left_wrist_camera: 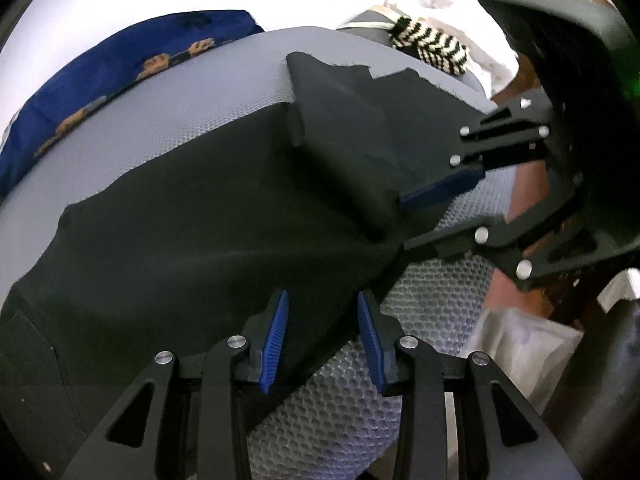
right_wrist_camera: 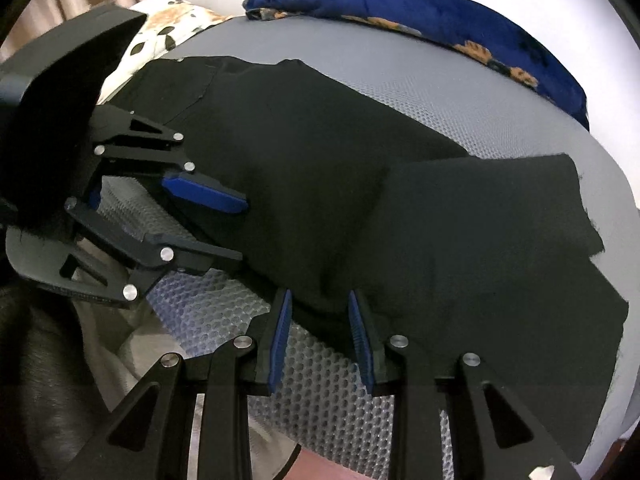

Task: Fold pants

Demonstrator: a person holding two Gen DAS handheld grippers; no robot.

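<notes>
Lying flat, pants (right_wrist_camera: pixel 320 168) long axis along mat (right_wrist_camera: pixel 460 80) near edge.

Grey mesh mat (left_wrist_camera: pixel 180 120) underneath; blue cloth with orange pattern (left_wrist_camera: pixel 100 68) at far edge; striped black-and-white fabric (left_wrist_camera: pixel 432 46); spotted pillow (right_wrist_camera: pixel 168 36).

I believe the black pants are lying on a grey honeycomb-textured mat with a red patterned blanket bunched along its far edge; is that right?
Not quite: the patterned blanket bunched along the far edge is deep blue with orange motifs, not red. The right wrist view shows it clearly. The rest holds: the black pants do lie on the grey honeycomb-textured mat.
</notes>
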